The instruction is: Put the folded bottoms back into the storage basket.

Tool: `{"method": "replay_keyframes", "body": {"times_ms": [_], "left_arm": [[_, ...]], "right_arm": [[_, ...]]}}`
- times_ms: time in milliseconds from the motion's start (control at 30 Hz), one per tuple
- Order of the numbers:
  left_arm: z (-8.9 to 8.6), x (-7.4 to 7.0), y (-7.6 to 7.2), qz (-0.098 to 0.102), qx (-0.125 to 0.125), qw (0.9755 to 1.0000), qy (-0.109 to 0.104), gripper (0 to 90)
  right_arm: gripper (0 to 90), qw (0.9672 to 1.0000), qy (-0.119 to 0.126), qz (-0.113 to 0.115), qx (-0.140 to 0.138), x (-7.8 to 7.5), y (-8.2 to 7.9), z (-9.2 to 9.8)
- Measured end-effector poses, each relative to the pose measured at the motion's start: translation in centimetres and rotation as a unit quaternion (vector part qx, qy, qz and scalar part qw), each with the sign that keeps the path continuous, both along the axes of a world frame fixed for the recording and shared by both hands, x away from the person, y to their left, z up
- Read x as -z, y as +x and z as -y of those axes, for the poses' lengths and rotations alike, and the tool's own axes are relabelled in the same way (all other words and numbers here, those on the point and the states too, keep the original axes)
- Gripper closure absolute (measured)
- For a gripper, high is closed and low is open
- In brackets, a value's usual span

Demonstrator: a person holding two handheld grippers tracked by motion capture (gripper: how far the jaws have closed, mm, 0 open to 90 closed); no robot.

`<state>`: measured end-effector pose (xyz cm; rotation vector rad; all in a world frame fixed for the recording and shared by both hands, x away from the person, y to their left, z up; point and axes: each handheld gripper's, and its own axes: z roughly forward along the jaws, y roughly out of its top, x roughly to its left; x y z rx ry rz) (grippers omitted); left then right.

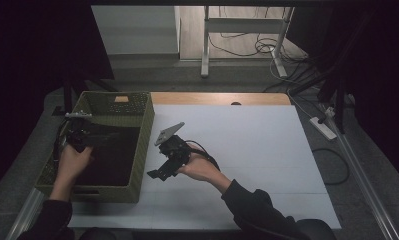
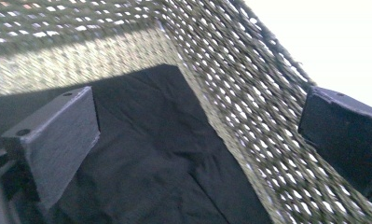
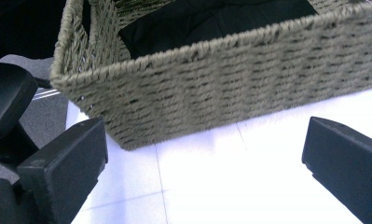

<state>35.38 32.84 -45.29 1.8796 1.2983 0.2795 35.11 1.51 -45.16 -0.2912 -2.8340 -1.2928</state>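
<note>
Hovering above the left part of the woven basket (image 1: pixel 143 131), the left gripper (image 1: pixel 89 136) is held by the person's left hand (image 1: pixel 73 162) inside the line of the basket's left rim. In the left gripper view its 2 jaws stand wide apart with nothing between them, aimed down at the black cloth (image 2: pixel 165 154) that lines the basket floor and at an inner corner of the wicker wall (image 2: pixel 249 102). The cloth lies flat with light creases.

The right gripper (image 1: pixel 163 169) is held by the right hand (image 1: pixel 203 169) just outside the basket's right wall, low over the white table top (image 1: pixel 257 145). In the right gripper view its 2 jaws are also spread apart and empty, facing the basket's outer wall (image 3: pixel 230 74), close to it but not touching. The basket's near corner (image 3: pixel 65 79) sits toward the left of that view.

The basket stands at the table's left edge, its left side overhanging the white surface. To the right of the basket, the table top is open as far as its right edge.
</note>
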Motion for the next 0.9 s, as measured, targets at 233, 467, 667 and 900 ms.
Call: {"method": "replay_keyframes", "body": {"times_ms": [233, 467, 667, 900], "left_arm": [[1.2, 0.3, -1.2, -0.001, 0.017, 0.9998, -0.001, 0.0], [1.7, -0.3, -2.5, 0.016, 0.02, 0.9996, 0.006, 0.0], [2.2, -0.9, -3.4, 0.012, 0.025, 0.9996, 0.003, 0.0], [3.1, -1.5, -4.2, 0.015, 0.031, 0.9994, 0.005, 0.0]], "right_arm": [[1.1, 0.9999, 0.001, -0.006, 0.01, 0.2, 0.0, 1.4], [1.2, 0.9997, -0.002, -0.007, 0.023, 0.5, 0.2, 2.5], [1.2, 0.9994, -0.005, -0.012, 0.031, 0.6, 0.2, 3.6], [1.2, 0.9986, -0.009, -0.021, 0.047, 0.8, 0.3, 5.3]]}}
